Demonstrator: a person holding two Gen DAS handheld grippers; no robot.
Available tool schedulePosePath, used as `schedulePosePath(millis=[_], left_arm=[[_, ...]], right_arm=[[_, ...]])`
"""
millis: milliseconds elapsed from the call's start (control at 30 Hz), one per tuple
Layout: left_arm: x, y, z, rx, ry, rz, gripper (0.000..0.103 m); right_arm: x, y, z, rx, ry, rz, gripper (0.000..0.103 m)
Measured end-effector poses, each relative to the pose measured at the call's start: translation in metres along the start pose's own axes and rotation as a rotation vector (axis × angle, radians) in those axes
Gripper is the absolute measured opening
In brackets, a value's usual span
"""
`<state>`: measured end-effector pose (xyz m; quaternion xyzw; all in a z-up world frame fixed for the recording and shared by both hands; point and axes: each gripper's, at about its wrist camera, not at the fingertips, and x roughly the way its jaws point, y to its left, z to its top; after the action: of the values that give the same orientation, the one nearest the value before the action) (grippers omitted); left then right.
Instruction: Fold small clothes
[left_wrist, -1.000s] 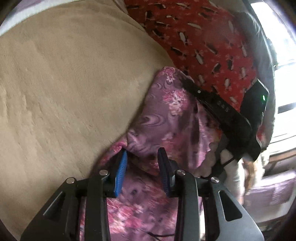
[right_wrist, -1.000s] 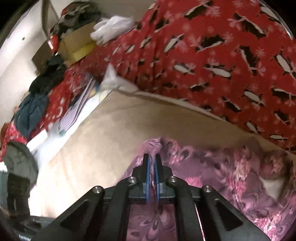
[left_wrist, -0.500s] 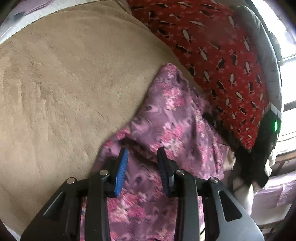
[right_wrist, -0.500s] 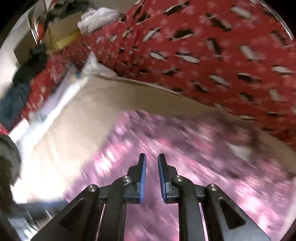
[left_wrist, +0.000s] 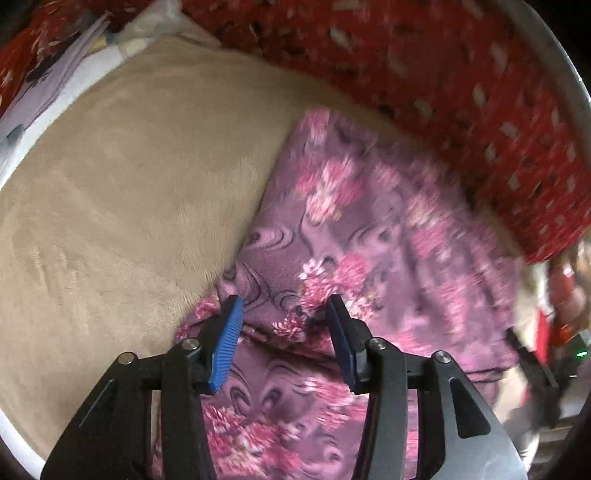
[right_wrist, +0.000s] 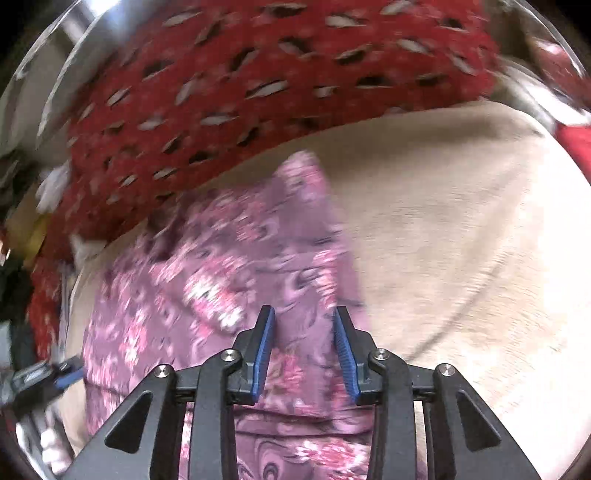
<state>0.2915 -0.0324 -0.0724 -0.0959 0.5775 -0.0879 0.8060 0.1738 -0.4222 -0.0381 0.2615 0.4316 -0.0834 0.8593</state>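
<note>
A small purple garment with pink flowers (left_wrist: 354, 236) lies spread on a beige plush blanket (left_wrist: 140, 177). My left gripper (left_wrist: 284, 306) is open and hovers over a folded edge of the garment near its left side. In the right wrist view the same garment (right_wrist: 236, 266) lies on the blanket (right_wrist: 461, 229). My right gripper (right_wrist: 304, 317) is open above the garment's right edge and holds nothing. The left gripper shows at the left rim of the right wrist view (right_wrist: 55, 373), and the right gripper shows blurred at the right rim of the left wrist view (left_wrist: 535, 365).
A red blanket with a penguin print (left_wrist: 443, 74) borders the far side of the beige blanket, and shows in the right wrist view (right_wrist: 258, 85). A white and lilac sheet (left_wrist: 48, 96) lies at the far left. Clutter sits at the left rim (right_wrist: 22, 229).
My right gripper let go of the garment and opened wide. The garment dropped and now lies flatter on the blanket. Both cameras swung, and my left gripper opened a little wider.
</note>
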Motion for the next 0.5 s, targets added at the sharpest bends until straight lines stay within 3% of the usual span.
schedulePosePath(millis=[33,100,167,233,267,333,400,500], left_arm=[[0.005,0.001,-0.002,0.012,-0.002,0.007,0.045],[0.003,0.000,-0.005,0.038,-0.029,0.015,0.045],[0.005,-0.004,-0.005,0.074,-0.033,0.040,0.045],[0.003,-0.004,-0.005,0.069,-0.025,0.047,0.045],[0.000,-0.005,-0.005,0.064,-0.019,0.046,0.045],[-0.013,-0.005,-0.013,0.056,-0.011,0.025,0.045],[-0.026,-0.009,-0.029,0.065,-0.022,-0.018,0.045],[-0.017,-0.019,-0.058,0.095,0.003,-0.004,0.045]], right_arm=[[0.003,0.011,-0.001,-0.087,0.009,0.002,0.007],[-0.007,0.021,-0.002,-0.142,-0.067,0.000,0.007],[-0.008,0.017,-0.003,-0.110,-0.097,0.017,0.007],[0.015,0.006,-0.005,-0.093,0.020,-0.019,0.008],[0.015,0.004,-0.006,-0.092,0.018,-0.005,0.007],[-0.003,0.008,-0.005,-0.085,-0.011,-0.007,0.016],[-0.025,0.011,-0.010,-0.099,-0.052,0.023,0.016],[-0.041,0.020,-0.028,-0.125,-0.071,0.093,0.023]])
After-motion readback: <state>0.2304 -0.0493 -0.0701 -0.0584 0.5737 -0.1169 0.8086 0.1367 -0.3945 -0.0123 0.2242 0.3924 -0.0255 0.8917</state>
